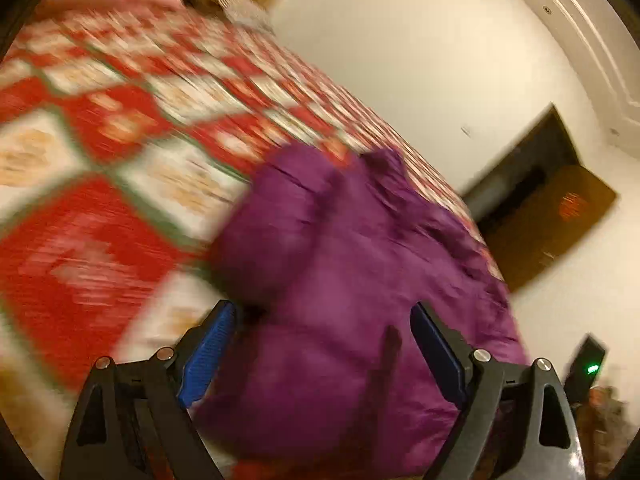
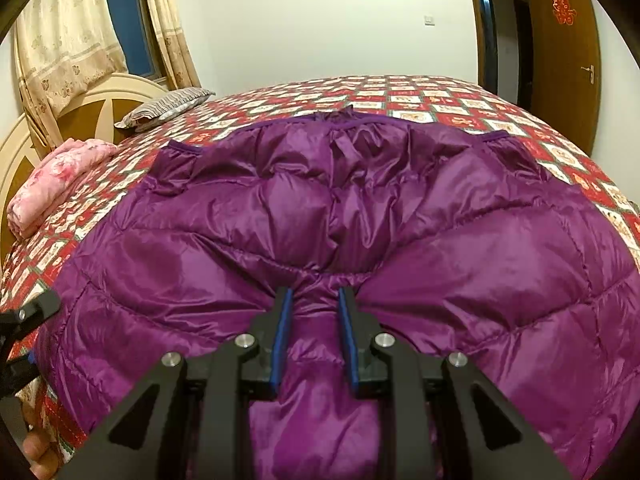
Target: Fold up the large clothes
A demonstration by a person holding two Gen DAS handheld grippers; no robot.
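A purple quilted down jacket (image 2: 320, 208) lies spread on the red and white patterned bedspread (image 2: 440, 96), its elastic hem at the far side. My right gripper (image 2: 314, 291) is shut on a pinched ridge of the jacket's near edge, the fabric bunched between the blue pads. In the blurred, tilted left wrist view, my left gripper (image 1: 322, 306) stands wide open just above the jacket's (image 1: 340, 232) rounded end; its pads touch nothing. Part of the left gripper (image 2: 28, 320) shows at the right wrist view's left edge, a hand (image 2: 36, 452) below it.
A folded pink blanket (image 2: 60, 176) and a striped pillow (image 2: 168, 106) lie by the headboard (image 2: 92, 100) at the left. Curtains (image 2: 68, 32) hang over a window behind. A brown door (image 2: 560, 60) stands at the right. The bedspread (image 1: 100, 140) stretches far beyond the jacket.
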